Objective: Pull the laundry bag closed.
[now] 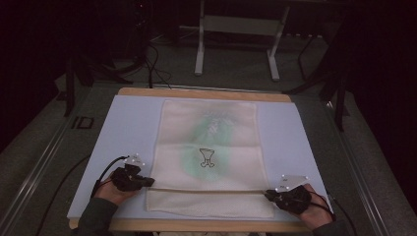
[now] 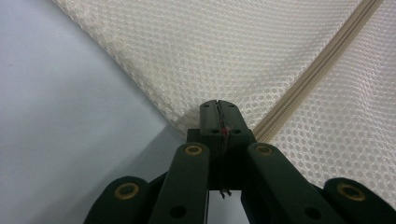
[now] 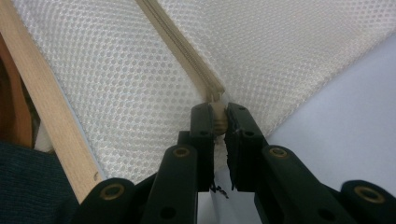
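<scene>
A cream mesh bag [image 1: 211,132] lies flat on a pale blue mat [image 1: 130,128], with something green and a small dark drawing showing through it. Its zipper [image 1: 206,191] runs across near the front edge. My left gripper [image 1: 149,182] is at the zipper's left end, and its jaws are shut on the bag's edge [image 2: 218,112] beside the zipper tape [image 2: 317,60]. My right gripper [image 1: 269,195] is at the zipper's right end. There it is shut on the beige zipper pull [image 3: 218,119], where the zipper [image 3: 180,46] ends in the mesh [image 3: 116,79].
The mat covers a wooden table whose rim shows at the back [image 1: 206,92] and close to my right gripper [image 3: 42,112]. A dark sleeve [image 3: 23,186] is beside that rim. Beyond the table stand white metal frame legs [image 1: 199,49] and cables on a grey floor.
</scene>
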`<state>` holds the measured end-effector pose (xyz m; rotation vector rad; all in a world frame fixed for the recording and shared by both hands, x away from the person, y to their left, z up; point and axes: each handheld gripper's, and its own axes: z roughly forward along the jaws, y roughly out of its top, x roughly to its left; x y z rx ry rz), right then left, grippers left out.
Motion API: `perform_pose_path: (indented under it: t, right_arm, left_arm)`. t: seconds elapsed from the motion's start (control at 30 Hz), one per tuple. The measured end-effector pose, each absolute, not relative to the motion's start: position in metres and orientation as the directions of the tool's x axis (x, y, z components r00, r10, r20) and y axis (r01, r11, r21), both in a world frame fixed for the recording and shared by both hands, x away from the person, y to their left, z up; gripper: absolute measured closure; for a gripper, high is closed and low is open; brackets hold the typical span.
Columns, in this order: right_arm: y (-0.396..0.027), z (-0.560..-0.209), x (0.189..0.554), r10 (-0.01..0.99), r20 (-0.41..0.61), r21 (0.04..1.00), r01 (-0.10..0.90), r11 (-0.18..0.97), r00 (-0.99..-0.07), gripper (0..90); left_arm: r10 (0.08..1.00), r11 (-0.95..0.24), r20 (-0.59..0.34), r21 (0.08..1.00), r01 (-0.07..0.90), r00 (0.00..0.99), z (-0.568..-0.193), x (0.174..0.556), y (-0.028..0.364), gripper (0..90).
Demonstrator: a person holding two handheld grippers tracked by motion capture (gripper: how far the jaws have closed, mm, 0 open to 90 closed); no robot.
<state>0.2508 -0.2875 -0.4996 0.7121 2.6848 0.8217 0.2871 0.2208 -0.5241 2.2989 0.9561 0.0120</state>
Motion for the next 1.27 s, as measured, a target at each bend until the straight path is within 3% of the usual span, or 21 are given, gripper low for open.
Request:
perform_pose_path:
  t: [0.2,0.6,1.27]
  right_arm:
    - [-0.287,-0.505,0.252,0.510,-0.069,0.577,0.383,0.722,-0.857,81.6]
    - [-0.288,-0.503,0.254,0.530,-0.014,0.666,0.388,0.638,-0.848,78.0]
    - [-0.300,-0.509,0.264,0.666,-0.004,0.716,0.463,0.523,-0.746,70.2]
  left_arm:
    - [0.637,-0.527,-0.231,0.567,0.634,0.736,-0.525,0.287,0.222,89.6]
    - [0.627,-0.545,-0.203,0.575,0.610,0.752,-0.523,0.286,0.219,87.0]
    - [0.625,-0.514,-0.200,0.622,0.590,0.755,-0.519,0.286,0.215,78.4]
